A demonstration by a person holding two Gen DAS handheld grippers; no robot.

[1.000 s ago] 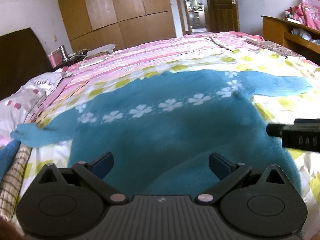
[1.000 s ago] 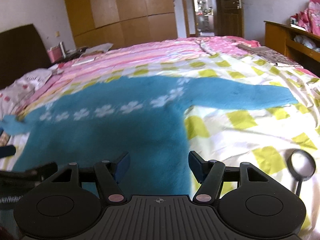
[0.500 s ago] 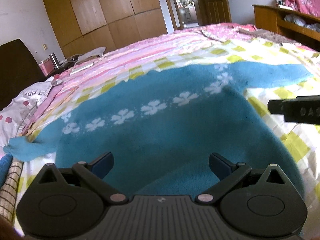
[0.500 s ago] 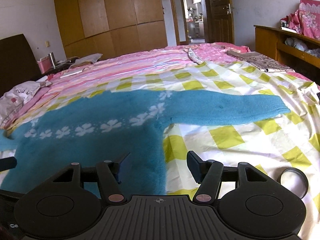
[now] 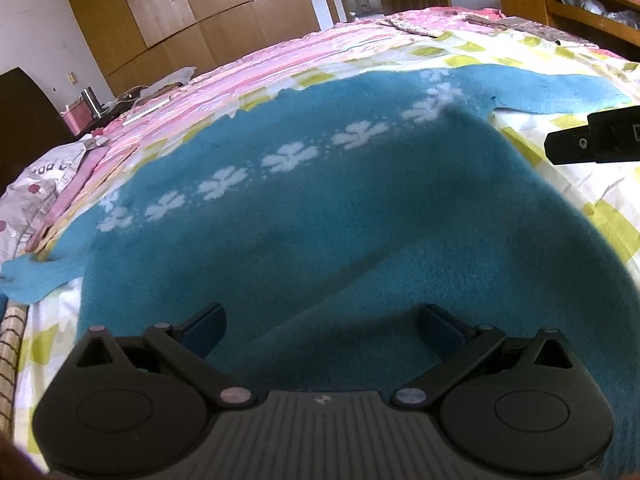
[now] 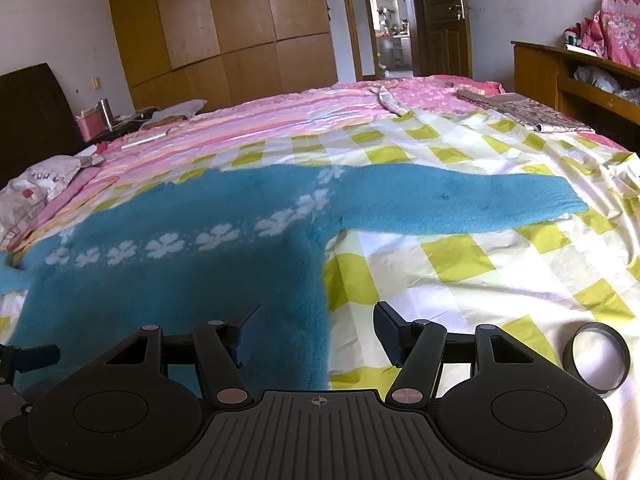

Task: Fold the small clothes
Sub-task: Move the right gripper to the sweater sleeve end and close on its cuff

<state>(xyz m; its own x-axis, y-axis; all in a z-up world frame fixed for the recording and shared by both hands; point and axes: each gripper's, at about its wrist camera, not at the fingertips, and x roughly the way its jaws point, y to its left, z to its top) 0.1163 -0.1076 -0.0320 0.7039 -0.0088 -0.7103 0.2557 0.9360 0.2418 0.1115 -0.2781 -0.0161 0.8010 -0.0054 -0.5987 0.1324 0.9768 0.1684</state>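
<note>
- Left gripper (image 5: 322, 330): two black linkage arms, blue flat pads, jaws spread wide. Nothing is pinched; fuzzy fabric is seen below and between the pads.
- Right gripper (image 6: 316, 334): same build, jaws spread. The sweater's right side edge is seen in the gap, not pressed by either pad.
- One sweater (image 6: 180, 280): teal, fluffy knit, laid flat and spread out on the bed. One row of white flower shapes is run across the chest; about seven are counted in the left wrist view.
- Two sleeves are stretched out sideways: one long and straight to the right (image 6: 460, 208), one ending at the left edge (image 5: 28, 280).
- One black ring with a clear centre, lens-like (image 6: 596, 360), is laid on the sheet to the right of the right gripper, apart from the sweater.
- One checked cloth, brown lines on beige (image 5: 10, 356), is seen at the left edge, near the left sleeve end.
- Sheet (image 6: 460, 280): thin, smooth, white with yellow-green squares, slightly wrinkled.
- Beyond it, a pink striped cover (image 6: 280, 120) is spread over the far half of the bed.
- One pillow, pale with red dots (image 5: 36, 188), at far left.
- One folded patterned cloth (image 6: 516, 114) at far right of the bed.
- Wooden wardrobe (image 6: 224, 28) with flat panels, and one open door (image 6: 440, 16), at the back wall.
</note>
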